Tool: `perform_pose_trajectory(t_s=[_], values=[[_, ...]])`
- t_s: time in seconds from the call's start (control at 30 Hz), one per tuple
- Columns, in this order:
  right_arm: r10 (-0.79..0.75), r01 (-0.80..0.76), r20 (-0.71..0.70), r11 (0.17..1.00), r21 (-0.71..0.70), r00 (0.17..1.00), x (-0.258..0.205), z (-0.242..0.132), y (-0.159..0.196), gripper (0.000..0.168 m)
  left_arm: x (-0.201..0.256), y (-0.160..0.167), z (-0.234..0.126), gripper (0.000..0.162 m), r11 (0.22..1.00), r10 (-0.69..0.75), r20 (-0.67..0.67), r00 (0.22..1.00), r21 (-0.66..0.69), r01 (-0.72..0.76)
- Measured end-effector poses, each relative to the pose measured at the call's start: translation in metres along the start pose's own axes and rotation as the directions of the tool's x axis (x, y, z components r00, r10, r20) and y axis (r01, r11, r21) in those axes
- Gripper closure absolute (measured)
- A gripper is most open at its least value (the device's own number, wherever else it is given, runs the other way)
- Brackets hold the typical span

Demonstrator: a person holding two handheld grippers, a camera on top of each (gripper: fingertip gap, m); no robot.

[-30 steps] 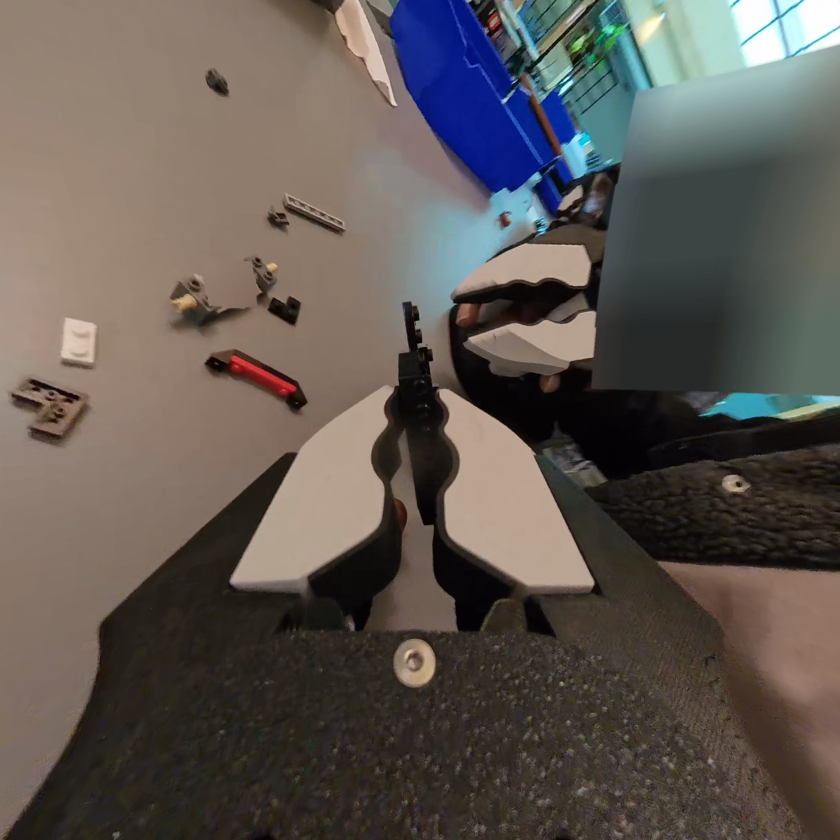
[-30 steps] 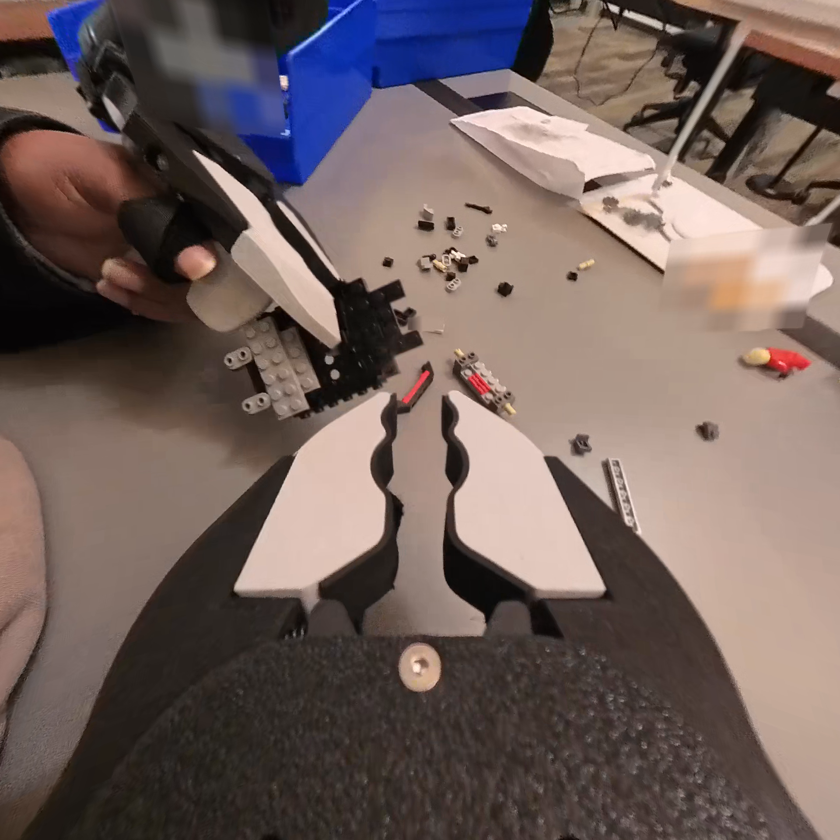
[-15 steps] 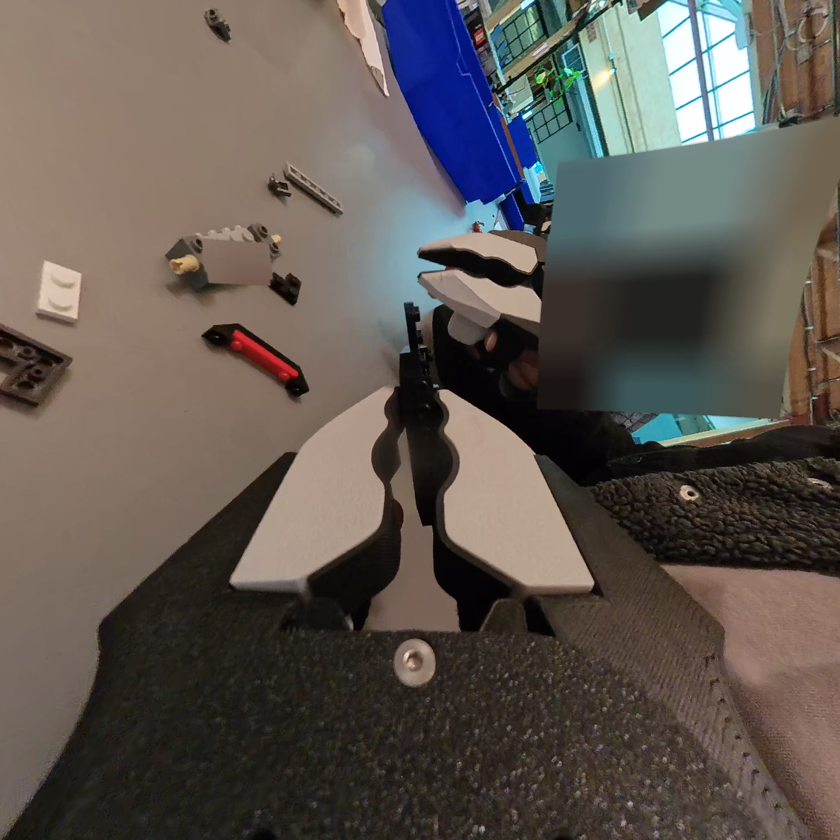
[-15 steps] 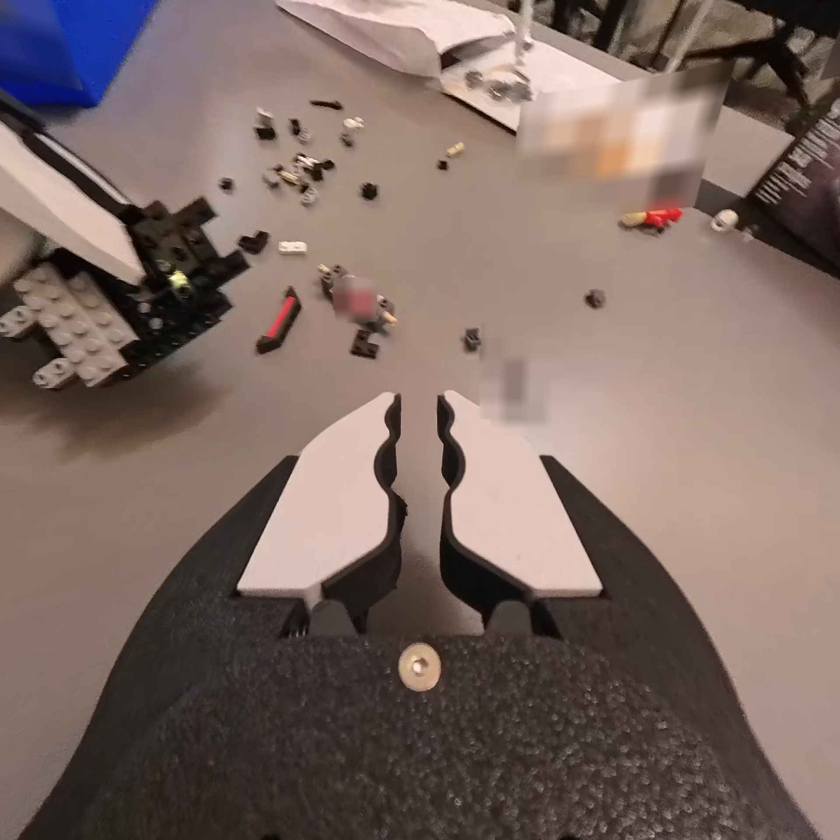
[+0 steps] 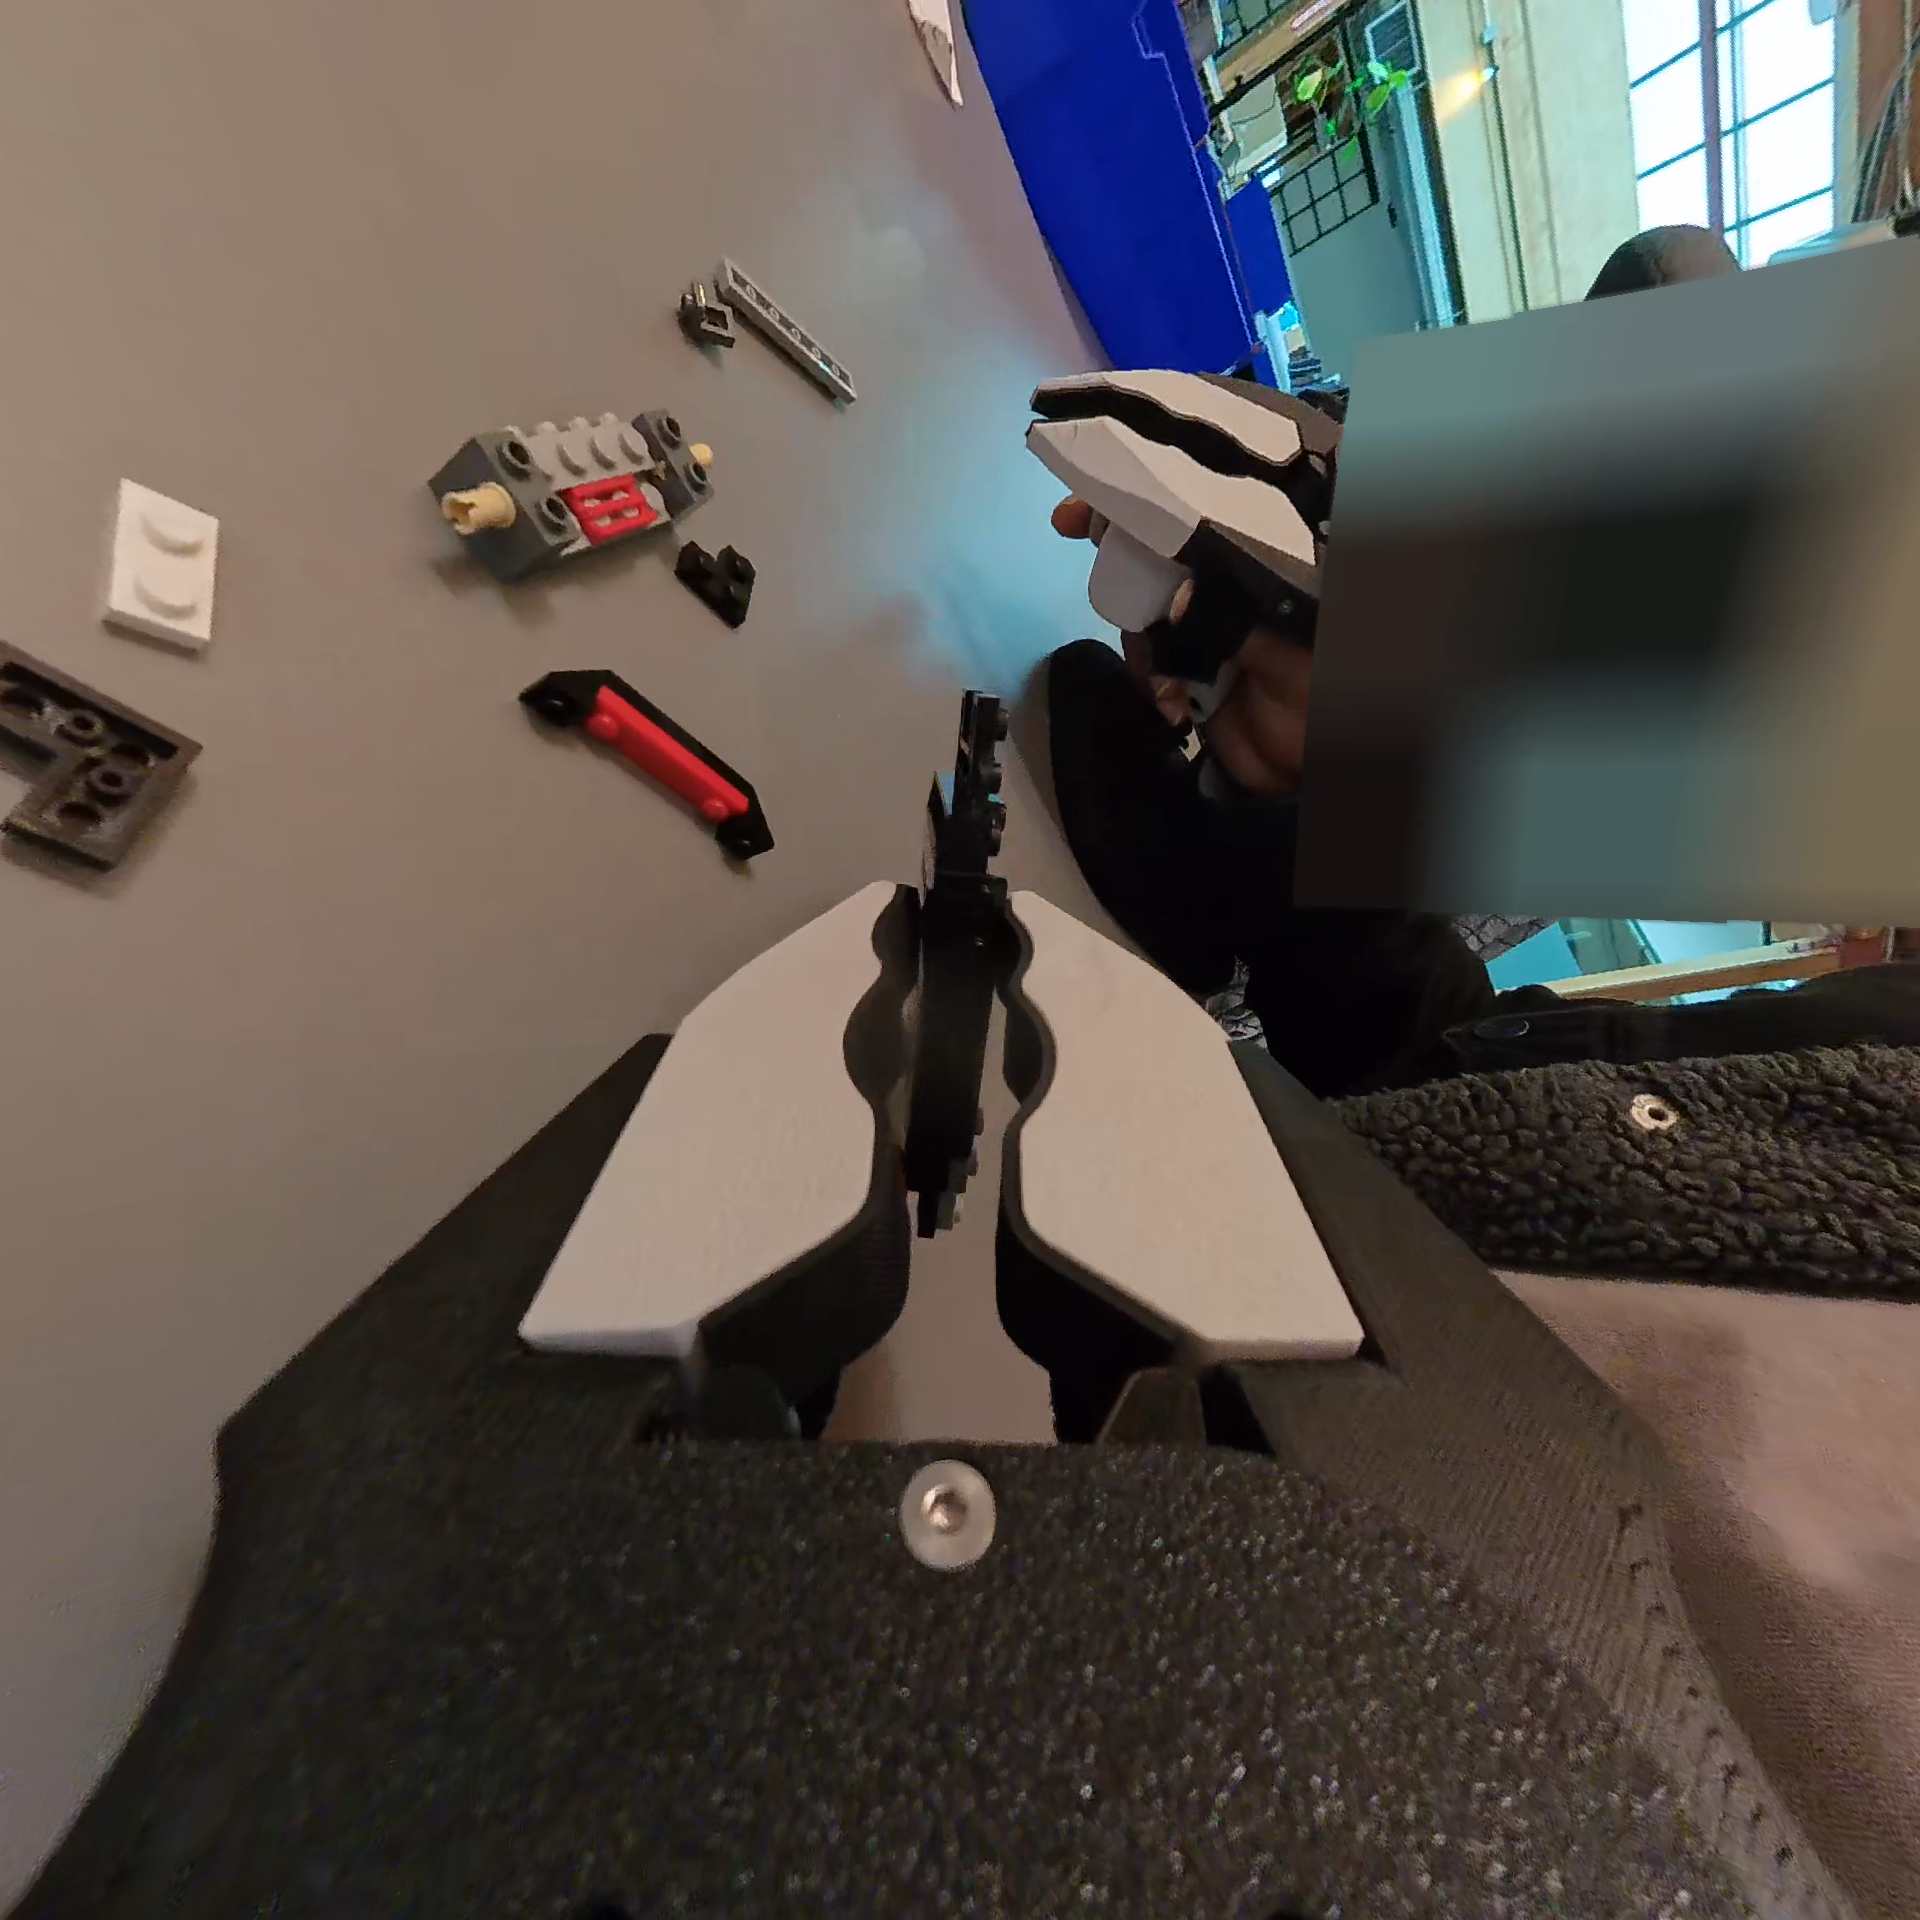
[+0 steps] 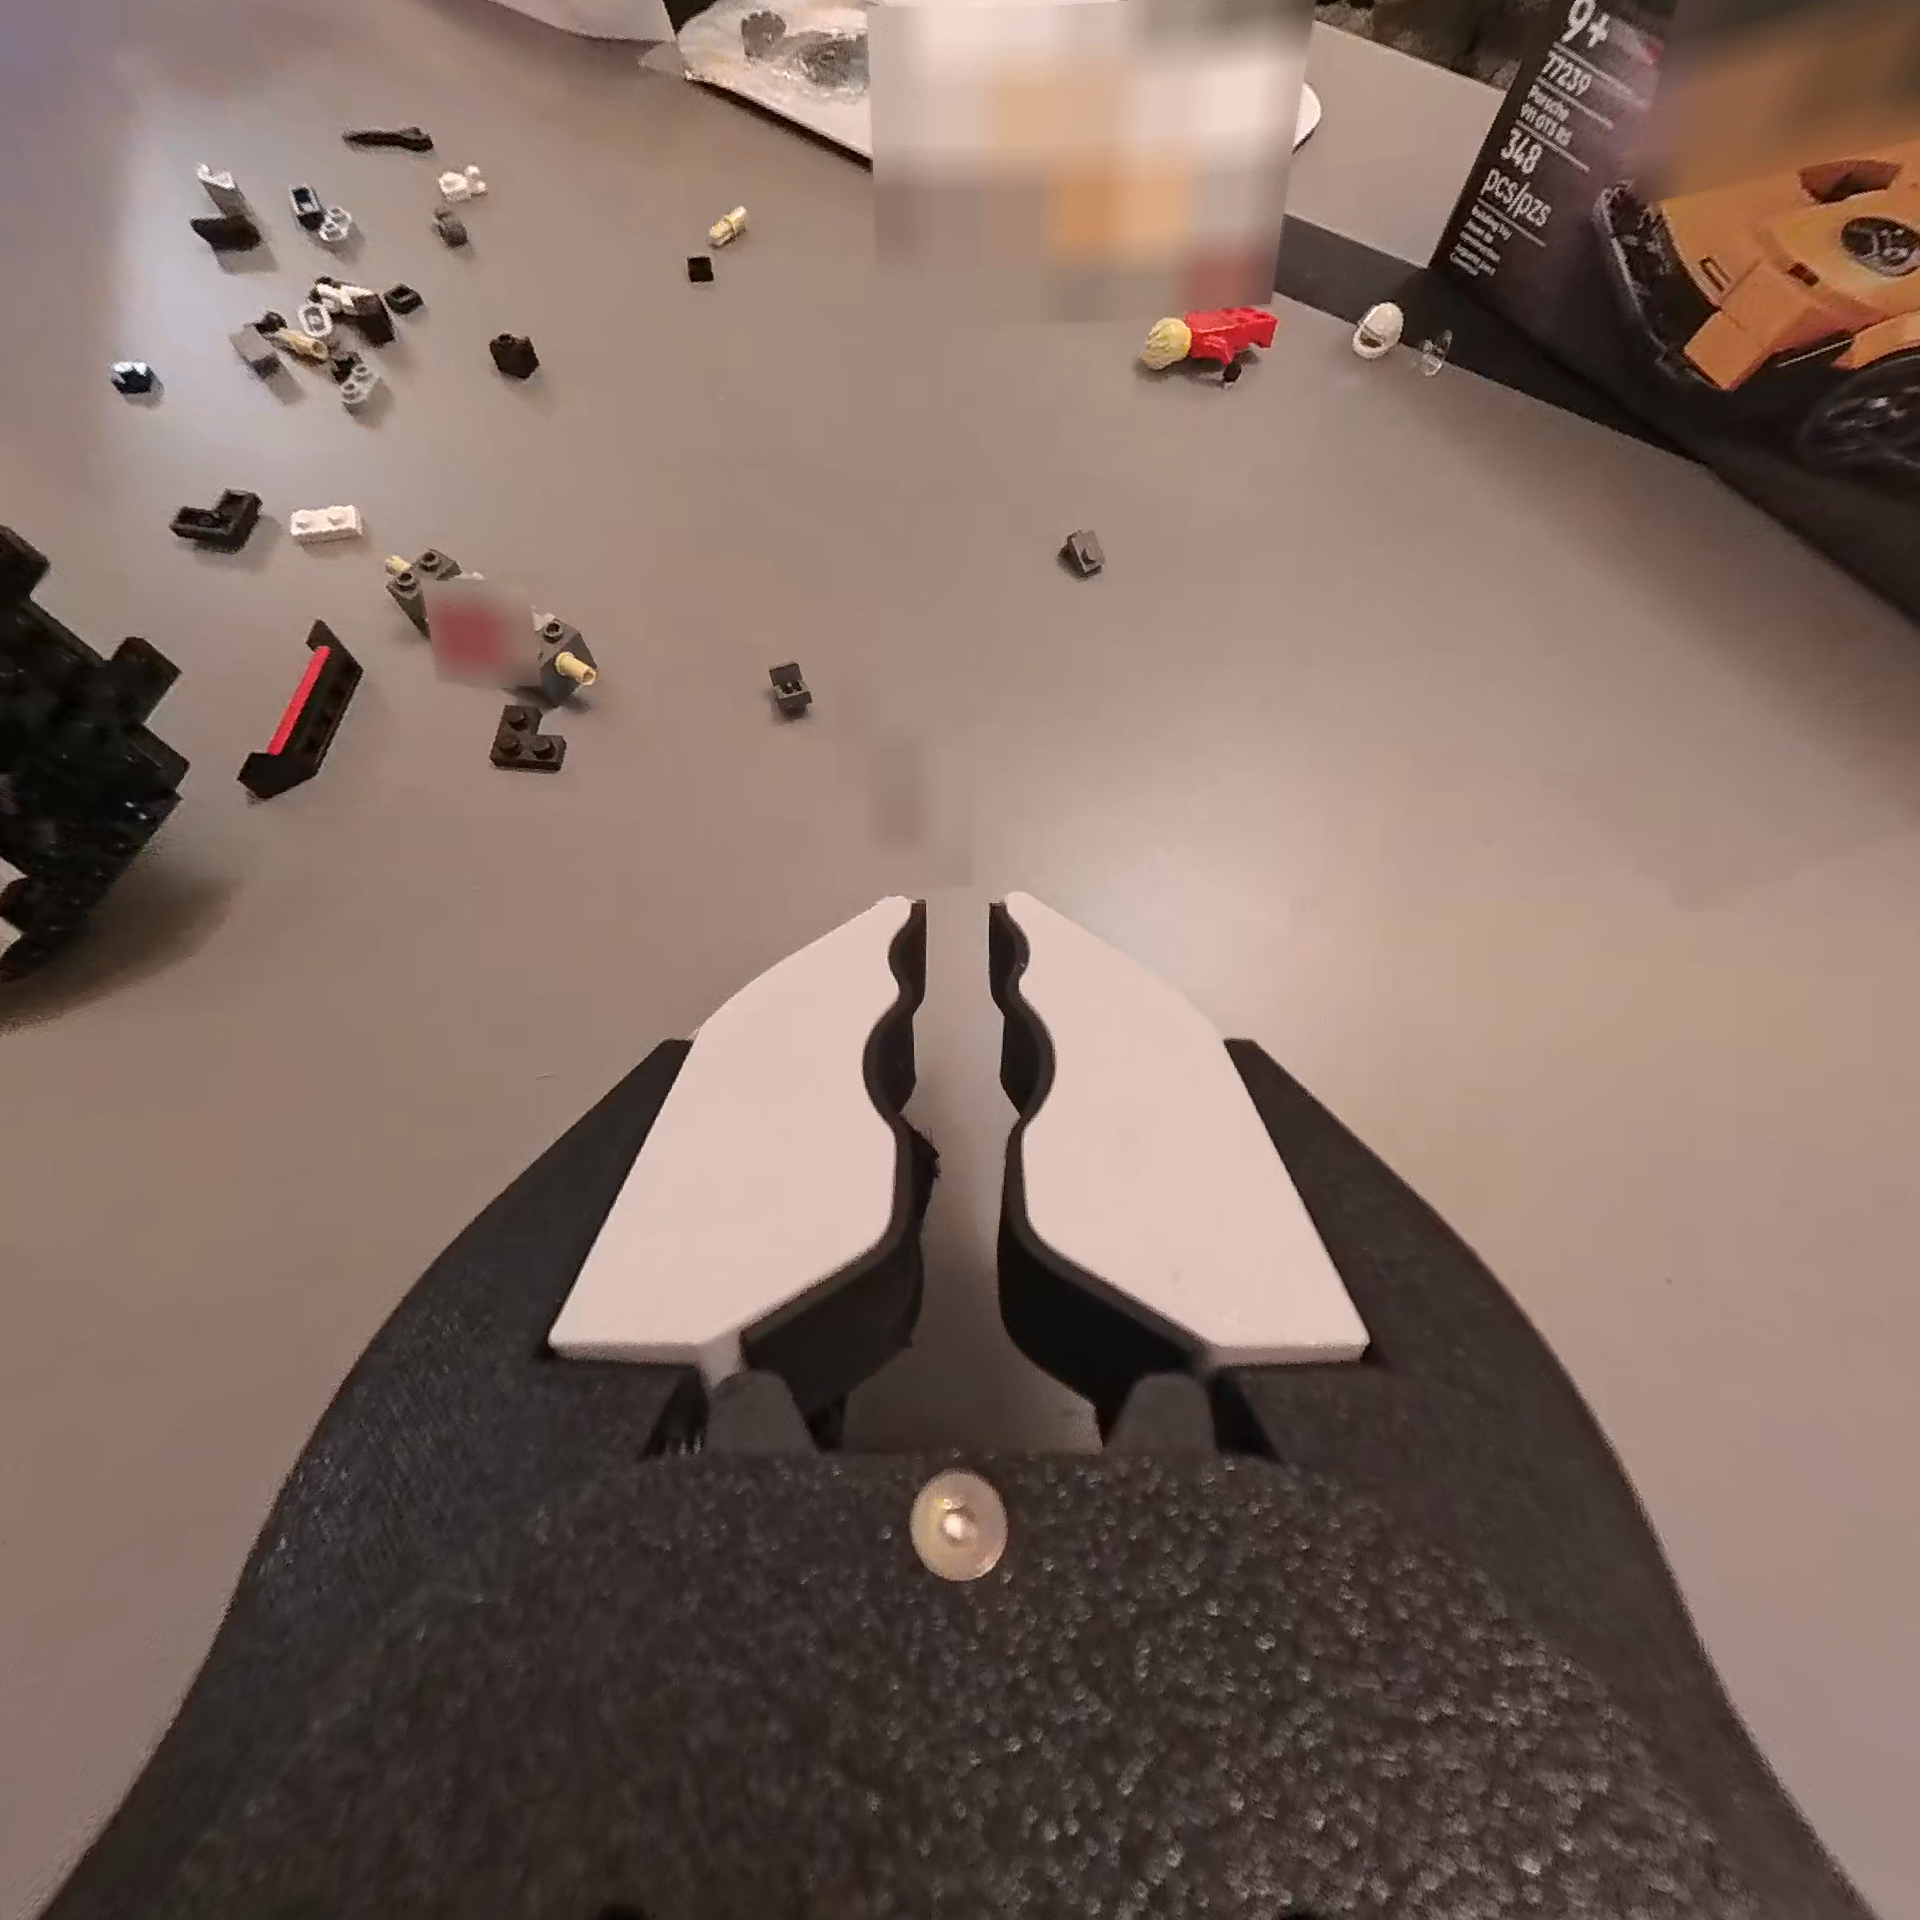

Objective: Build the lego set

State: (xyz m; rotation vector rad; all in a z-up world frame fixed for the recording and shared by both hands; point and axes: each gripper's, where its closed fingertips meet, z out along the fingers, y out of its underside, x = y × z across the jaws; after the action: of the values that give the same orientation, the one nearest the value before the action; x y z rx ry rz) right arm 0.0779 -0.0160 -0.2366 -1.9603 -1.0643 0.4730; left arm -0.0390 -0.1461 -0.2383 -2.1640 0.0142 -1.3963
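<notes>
A flat black assembly of studded plastic plates (image 5: 961,935) is clamped edge-on between the closed fingers of the left gripper (image 5: 961,909), held above the grey table top (image 5: 364,260). Its long axis is seen to run forward along the fingers, its stepped tip projecting past the fingertips towards the right gripper (image 5: 1153,457) farther off. In the right wrist view the same black assembly (image 6: 73,769) is seen at the left edge, its jagged outline partly cut off.

The right gripper (image 6: 954,909) is held over bare table with its fingers parted by a narrow gap, and nothing is gripped.

Near the assembly a black curved piece with a red strip (image 5: 649,758), a small black L-shaped plate (image 5: 715,582), a grey block with tan pins and a red grille (image 5: 571,504), a white two-stud plate (image 5: 161,566) and a dark grey corner plate (image 5: 83,779) are laid out. Farther off, a thin grey strip (image 5: 790,327), a scatter of small pieces (image 6: 322,322), a red minifigure torso (image 6: 1210,338) and the dark set box (image 6: 1714,260) are seen. A blue bin (image 5: 1101,177) stands beyond.
</notes>
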Motion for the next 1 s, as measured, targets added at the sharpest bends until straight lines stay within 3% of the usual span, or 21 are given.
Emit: perform_pose_trajectory(t_s=[0.03,0.23,0.6,0.8,1.0], values=[[-0.009,0.009,0.000,1.000,0.000,1.000,0.000,0.001,0.000,0.158,-0.001,0.000,0.000,0.149,1.000,0.001,0.006,1.000,0.000,-0.001],[-0.034,0.034,0.009,0.999,0.000,0.999,0.002,0.003,0.002,0.158,-0.006,-0.001,0.000,0.149,0.999,0.036,0.044,0.998,0.004,-0.036],[-0.088,0.087,0.045,0.996,0.028,0.995,-0.006,0.003,-0.001,0.157,-0.014,-0.005,-0.004,0.146,0.943,0.334,0.202,0.921,-0.087,-0.323],[-0.073,0.072,0.045,0.997,0.043,0.996,-0.004,0.001,-0.002,0.156,-0.024,-0.008,-0.006,0.132,0.931,0.365,0.259,0.894,-0.137,-0.340],[-0.076,0.074,0.041,0.996,0.050,0.996,-0.004,0.001,-0.003,0.156,-0.029,-0.013,-0.011,0.133,0.924,0.382,0.296,0.875,-0.137,-0.357]])
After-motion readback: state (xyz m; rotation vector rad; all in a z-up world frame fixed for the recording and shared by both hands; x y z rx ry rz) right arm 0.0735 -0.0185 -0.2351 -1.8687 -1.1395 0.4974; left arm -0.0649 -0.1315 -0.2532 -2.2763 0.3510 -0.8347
